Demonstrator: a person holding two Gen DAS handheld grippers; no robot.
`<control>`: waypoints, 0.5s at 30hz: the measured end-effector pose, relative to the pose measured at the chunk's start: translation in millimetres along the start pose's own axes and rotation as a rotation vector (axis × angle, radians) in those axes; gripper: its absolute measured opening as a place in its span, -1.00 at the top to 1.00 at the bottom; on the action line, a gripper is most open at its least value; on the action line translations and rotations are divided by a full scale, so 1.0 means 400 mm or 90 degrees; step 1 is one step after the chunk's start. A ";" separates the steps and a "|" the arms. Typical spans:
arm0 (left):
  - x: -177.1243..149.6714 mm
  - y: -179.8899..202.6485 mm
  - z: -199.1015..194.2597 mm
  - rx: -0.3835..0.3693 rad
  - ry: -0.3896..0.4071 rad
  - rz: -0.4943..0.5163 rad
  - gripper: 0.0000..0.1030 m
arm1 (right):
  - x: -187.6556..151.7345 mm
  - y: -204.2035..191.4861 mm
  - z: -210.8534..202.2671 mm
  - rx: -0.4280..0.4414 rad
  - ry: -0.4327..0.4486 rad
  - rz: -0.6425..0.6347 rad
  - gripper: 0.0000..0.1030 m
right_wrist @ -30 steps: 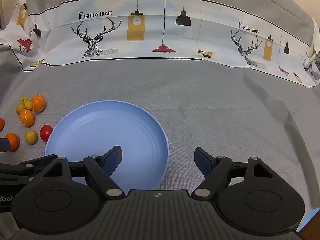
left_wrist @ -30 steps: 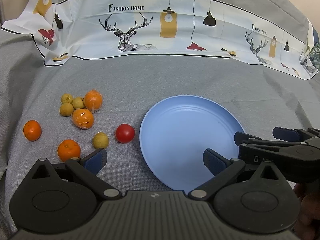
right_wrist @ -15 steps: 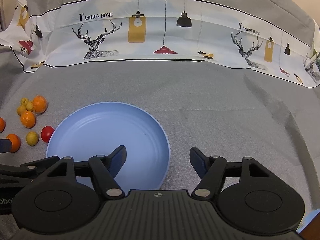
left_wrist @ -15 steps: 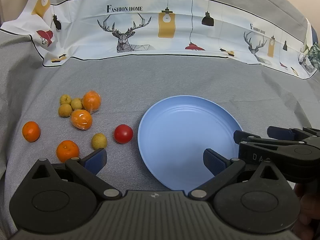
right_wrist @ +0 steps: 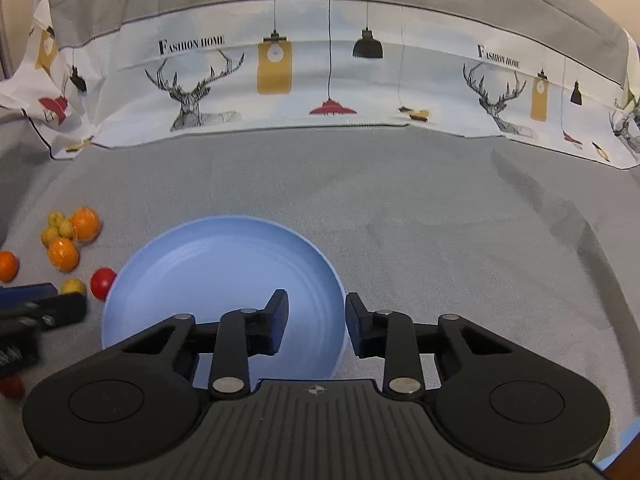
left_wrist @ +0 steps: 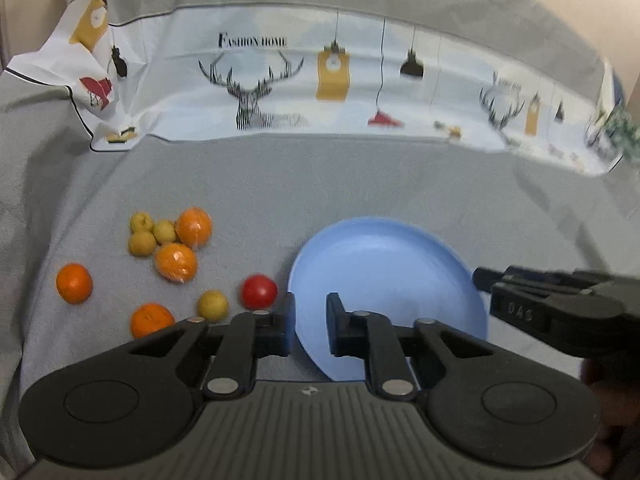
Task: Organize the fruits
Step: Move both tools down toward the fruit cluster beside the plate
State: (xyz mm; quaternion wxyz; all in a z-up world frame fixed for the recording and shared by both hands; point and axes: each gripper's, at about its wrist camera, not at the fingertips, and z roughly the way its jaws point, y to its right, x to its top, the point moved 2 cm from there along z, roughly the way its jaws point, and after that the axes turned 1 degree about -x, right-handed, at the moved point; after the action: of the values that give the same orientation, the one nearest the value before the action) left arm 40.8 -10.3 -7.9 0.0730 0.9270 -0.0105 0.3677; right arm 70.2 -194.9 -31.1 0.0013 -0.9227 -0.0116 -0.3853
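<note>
Left hand-held gripper (left_wrist: 307, 322): you are holding it narrowly parted, empty; red fruit (left_wrist: 259, 291) lying just ahead-left, blue plate (left_wrist: 400, 256) ahead-right.

Right hand-held gripper (right_wrist: 313, 320): slightly wider, empty, hovering over the plate's rim; fruits sitting far left, nearer your left hand.

A plate (left_wrist: 384, 264) is seen at lower centre of the left wrist frame, on a cloth (left_wrist: 320, 176). Fruits (left_wrist: 176, 260) are scattered at the frame's left, beside it. A printed banner (left_wrist: 340, 92) is spread across the upper frame, behind.
</note>
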 end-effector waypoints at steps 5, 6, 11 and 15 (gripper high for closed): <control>0.090 -0.151 -0.104 -0.020 0.088 -0.037 0.74 | 0.022 -0.023 -0.019 0.024 0.030 0.012 0.36; 0.103 -0.189 -0.117 -0.022 0.093 -0.047 0.74 | 0.026 -0.032 -0.022 0.035 0.035 0.012 0.36; 0.085 -0.323 -0.111 0.006 0.070 -0.098 0.74 | 0.040 -0.110 -0.043 0.113 0.060 -0.018 0.36; 0.080 -0.375 -0.053 -0.038 0.005 -0.170 0.74 | 0.041 -0.194 -0.041 0.162 0.062 -0.063 0.36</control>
State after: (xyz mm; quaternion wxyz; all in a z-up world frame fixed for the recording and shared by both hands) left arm 60.7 142.0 9.9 0.1490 0.9162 0.1024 0.3575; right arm 68.4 -117.3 -8.3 0.0996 -0.8935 -0.1059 -0.4248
